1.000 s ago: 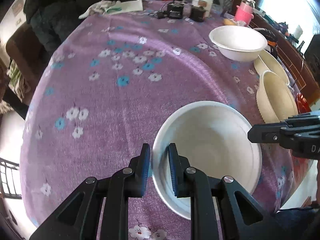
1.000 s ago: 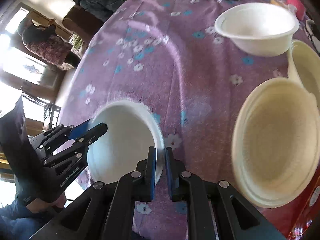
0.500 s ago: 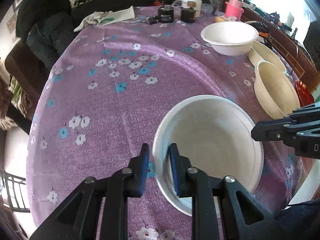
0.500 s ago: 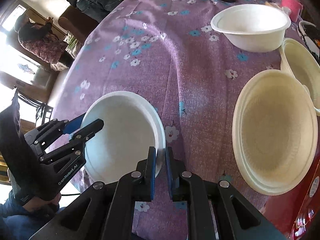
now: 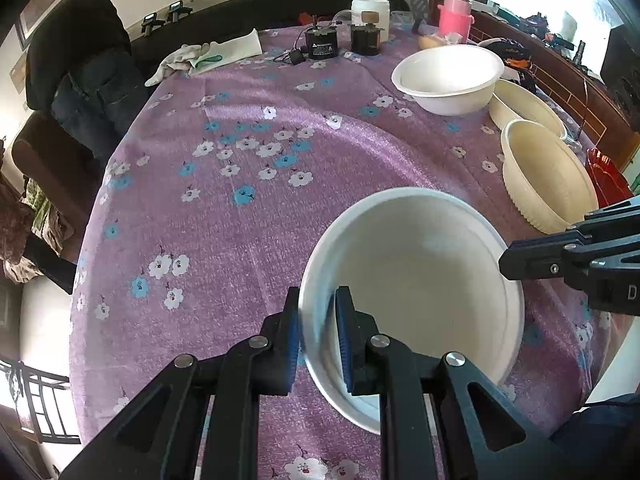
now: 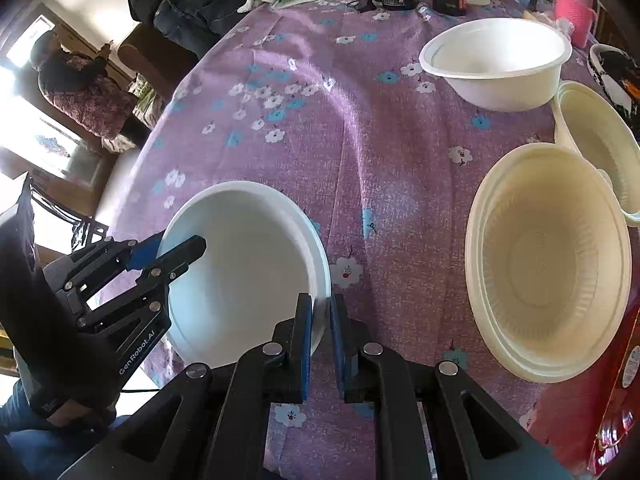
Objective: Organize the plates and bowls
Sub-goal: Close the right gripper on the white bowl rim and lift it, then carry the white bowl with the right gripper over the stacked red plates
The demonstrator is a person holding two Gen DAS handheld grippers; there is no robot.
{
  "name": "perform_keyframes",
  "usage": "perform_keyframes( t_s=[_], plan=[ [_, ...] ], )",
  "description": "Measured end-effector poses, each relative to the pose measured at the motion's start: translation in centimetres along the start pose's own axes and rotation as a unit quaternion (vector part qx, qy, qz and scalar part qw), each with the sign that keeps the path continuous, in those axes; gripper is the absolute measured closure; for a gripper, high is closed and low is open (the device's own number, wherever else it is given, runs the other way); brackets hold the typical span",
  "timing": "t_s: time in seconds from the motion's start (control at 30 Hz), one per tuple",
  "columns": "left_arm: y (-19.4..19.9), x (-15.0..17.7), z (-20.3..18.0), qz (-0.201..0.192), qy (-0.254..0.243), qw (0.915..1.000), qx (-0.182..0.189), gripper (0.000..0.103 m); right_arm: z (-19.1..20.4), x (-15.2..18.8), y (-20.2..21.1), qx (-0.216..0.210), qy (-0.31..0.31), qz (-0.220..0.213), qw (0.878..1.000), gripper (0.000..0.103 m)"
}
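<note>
1. Both claws pinch the white bowl's (image 5: 412,280) rim: left claw (image 5: 318,320) one side, right claw (image 6: 320,320) the other.
2. The bowl looks tipped more upright than a second ago, maybe lifted off the worktop (image 5: 240,240).
3. Next, probably stack it with the other white bowl (image 6: 496,64).

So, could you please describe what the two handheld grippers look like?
Both the left gripper and right gripper are matte black, angular linkages with silver pivot screws and blue pads lining the fingers. The left one's side carries white "GenRobot.AI" lettering; a dark sleeve shows beneath it.
</note>
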State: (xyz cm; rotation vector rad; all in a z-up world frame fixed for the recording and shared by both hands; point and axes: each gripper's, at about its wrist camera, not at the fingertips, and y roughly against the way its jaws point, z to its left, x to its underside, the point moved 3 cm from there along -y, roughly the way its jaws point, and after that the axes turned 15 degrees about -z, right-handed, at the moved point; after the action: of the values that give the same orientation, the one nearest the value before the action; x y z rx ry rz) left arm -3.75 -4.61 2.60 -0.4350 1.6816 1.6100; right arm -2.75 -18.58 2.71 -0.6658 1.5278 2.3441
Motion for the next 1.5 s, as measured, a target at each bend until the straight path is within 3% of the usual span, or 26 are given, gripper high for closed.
perform_keyframes(
  t_s=[0.7, 1.5],
  plan=[
    [0.7, -0.7, -2.5, -0.006, -0.015, 0.9999, 0.003, 0.087, -1.7, 0.8, 2.2, 0.002, -0.013, -0.016, 1.0, 0.093],
    [2.3, -4.6, -11.0, -0.04, -0.061, 0.9968, 0.035, 0.087, -7.8, 1.4, 9.4, 0.024, -0.031, -0.08, 0.996, 0.093]
  ],
)
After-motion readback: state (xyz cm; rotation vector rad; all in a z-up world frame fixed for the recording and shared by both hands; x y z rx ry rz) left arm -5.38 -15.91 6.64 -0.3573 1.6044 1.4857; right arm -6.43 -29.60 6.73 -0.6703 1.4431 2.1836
